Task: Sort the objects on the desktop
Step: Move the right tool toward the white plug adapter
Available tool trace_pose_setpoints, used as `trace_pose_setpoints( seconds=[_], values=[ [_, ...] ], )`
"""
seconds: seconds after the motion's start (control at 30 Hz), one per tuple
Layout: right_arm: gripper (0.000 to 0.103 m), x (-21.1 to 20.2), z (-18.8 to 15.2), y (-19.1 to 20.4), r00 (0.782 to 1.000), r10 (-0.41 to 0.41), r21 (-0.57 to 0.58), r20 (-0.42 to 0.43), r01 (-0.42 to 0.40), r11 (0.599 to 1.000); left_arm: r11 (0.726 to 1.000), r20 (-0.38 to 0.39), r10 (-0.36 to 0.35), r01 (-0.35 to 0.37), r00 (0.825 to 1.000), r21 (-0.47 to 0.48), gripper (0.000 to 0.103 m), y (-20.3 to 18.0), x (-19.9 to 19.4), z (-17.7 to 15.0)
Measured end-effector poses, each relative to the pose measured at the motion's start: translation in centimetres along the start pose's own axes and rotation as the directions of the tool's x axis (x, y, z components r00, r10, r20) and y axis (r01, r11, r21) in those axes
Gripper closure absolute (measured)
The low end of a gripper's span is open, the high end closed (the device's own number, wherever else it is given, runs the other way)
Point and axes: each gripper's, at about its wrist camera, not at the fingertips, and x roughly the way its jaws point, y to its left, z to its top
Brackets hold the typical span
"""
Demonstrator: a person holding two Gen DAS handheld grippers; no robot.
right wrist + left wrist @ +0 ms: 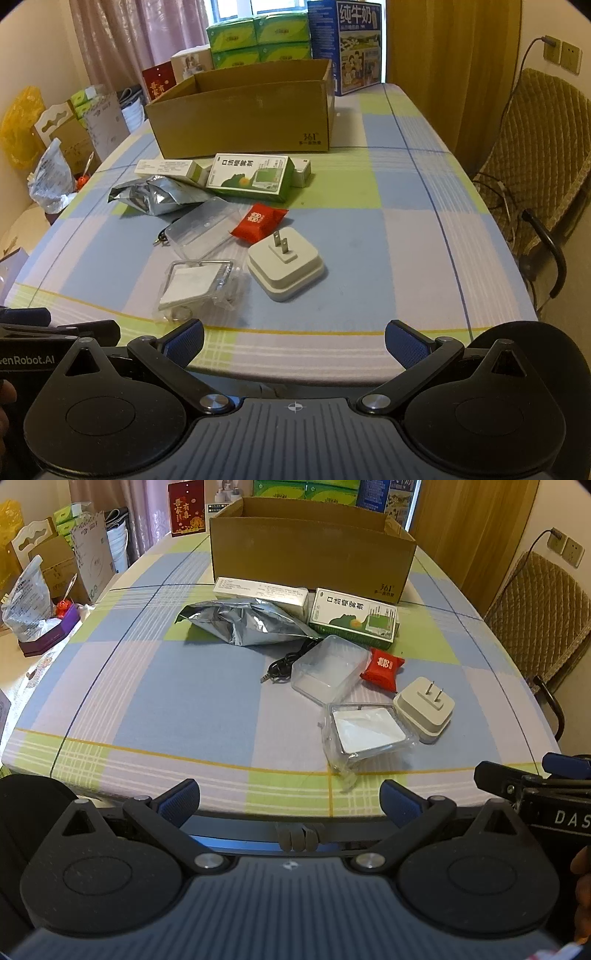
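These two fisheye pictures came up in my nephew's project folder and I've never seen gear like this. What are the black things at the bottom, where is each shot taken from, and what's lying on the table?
No robot here: a person holds a two-finger gripper in each hand, with a camera on each looking forward. One picture is from the left gripper, the other from the right gripper. Both have their jaws wide open and hold nothing. On the checked tablecloth lie a white plug adapter, a red packet, a clear plastic tray, a bagged white card, a black cable, a silver foil bag, a green-and-white box and a white carton. Behind them stands an open cardboard box.
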Motion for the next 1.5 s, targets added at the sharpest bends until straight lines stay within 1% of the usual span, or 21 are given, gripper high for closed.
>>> trace_pose_setpoints(
  seconds=[0.6, 0.8, 1.07, 1.33, 1.5],
  values=[
    [0.002, 0.5, 0.2, -2.2, 1.000, 0.024, 0.017, -0.006, -0.024, 1.000, 0.999, -0.012, 0.038, -0.038, 0.999, 0.014, 0.001, -1.5, 0.2, 0.7],
    [0.002, 0.8, 0.4, -2.7, 1.000, 0.012, 0.013, -0.010, -0.012, 1.000, 1.000, -0.025, 0.027, -0.027, 0.999, 0.012, 0.001, -1.6, 0.9, 0.7],
    [0.002, 1.8, 0.8, -2.4, 1.000, -0.005, -0.001, -0.024, 0.005, 1.000, 1.000, -0.033, 0.010, -0.010, 0.999, 0.002, 0.001, -0.9, 1.9, 1.1],
    [0.002, 3.1, 1.1, -1.7, 0.999, 0.003, -0.041, -0.045, -0.005, 0.999, 0.999, -0.043, -0.012, 0.011, 0.999, -0.031, 0.001, -0.3, 2.7, 1.4],
    [0.002, 3.9, 1.4, -1.6, 0.999, 0.012, -0.048, -0.050, -0.015, 0.999, 0.999, -0.051, -0.018, 0.016, 0.999, -0.041, 0.001, -0.1, 3.3, 1.6]
  ],
)
